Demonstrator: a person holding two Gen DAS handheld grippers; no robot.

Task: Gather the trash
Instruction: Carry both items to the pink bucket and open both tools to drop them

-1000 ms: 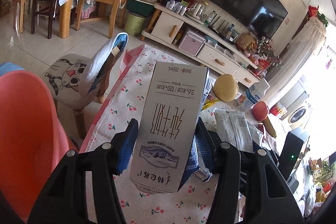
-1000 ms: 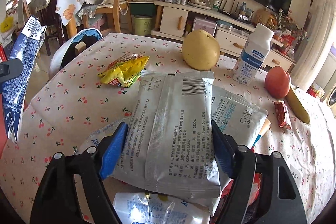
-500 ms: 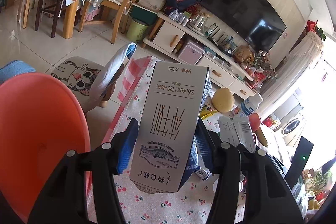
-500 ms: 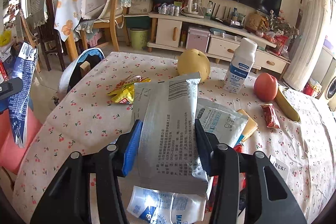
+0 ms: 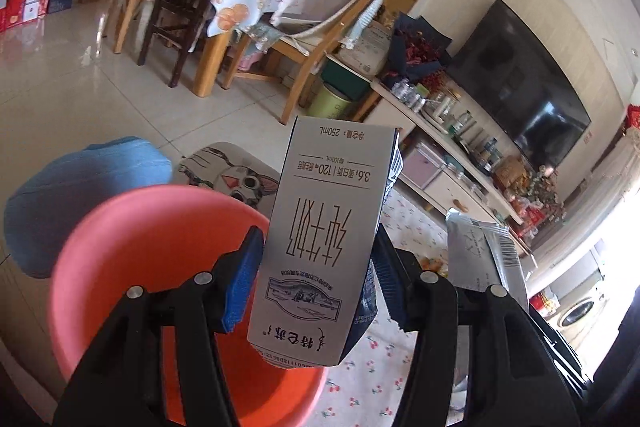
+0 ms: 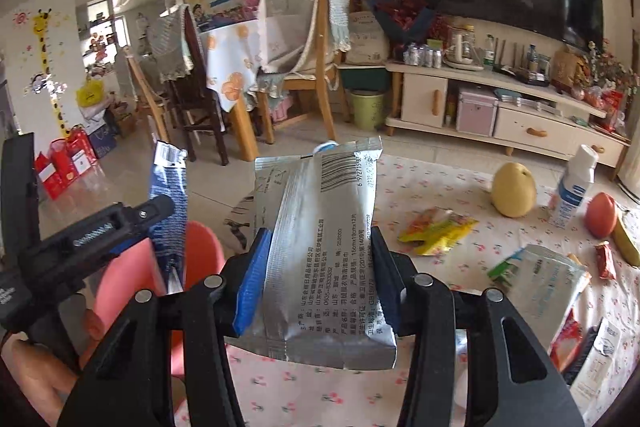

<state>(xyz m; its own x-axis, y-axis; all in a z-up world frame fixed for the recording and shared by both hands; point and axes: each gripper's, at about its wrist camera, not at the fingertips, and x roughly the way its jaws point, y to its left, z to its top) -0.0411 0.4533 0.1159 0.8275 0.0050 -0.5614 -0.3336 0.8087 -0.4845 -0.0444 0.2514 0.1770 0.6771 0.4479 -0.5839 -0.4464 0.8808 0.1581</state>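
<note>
Your milk carton (image 5: 320,251) hangs over the bin (image 5: 160,267) at seven o'clock; the table (image 5: 380,383) lies at four o'clock.

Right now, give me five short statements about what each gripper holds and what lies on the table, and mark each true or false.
1. The left gripper is shut on a milk carton. True.
2. The right gripper holds a yellow snack wrapper. False: it is shut on a silver packet; the yellow wrapper lies on the table.
3. The milk carton hangs above an orange-pink bin. True.
4. The white bottle lies flat on the table. False: it stands upright.
5. A pear sits on the cherry-print cloth, left of the white bottle. True.
</note>
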